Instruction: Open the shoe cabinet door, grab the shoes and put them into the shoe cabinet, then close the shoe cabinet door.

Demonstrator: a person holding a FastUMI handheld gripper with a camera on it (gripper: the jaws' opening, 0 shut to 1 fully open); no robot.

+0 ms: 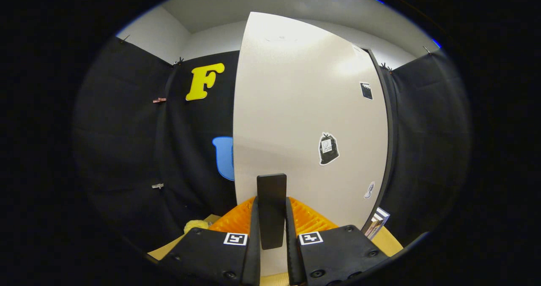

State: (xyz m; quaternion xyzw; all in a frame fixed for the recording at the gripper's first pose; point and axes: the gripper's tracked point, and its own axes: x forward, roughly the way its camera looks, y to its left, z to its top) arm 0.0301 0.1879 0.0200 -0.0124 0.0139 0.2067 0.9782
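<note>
The white cabinet door (304, 108) stands right in front of me, with small stickers on its face. Its upright black handle (271, 189) sits between my fingers, and both press on its sides. My gripper (271, 201) is shut on that handle. The door's left edge stands out against the dark booth wall, so the door looks swung partly out. A fuzzy yellow thing (195, 225), perhaps a shoe, lies low to the left of my fingers on the wooden surface (169, 248); most of it is hidden.
Black cloth walls close in on the left and right. A small striped box (377, 222) stands at the foot of the door's right edge. Two clips (159, 100) hold the cloth on the left.
</note>
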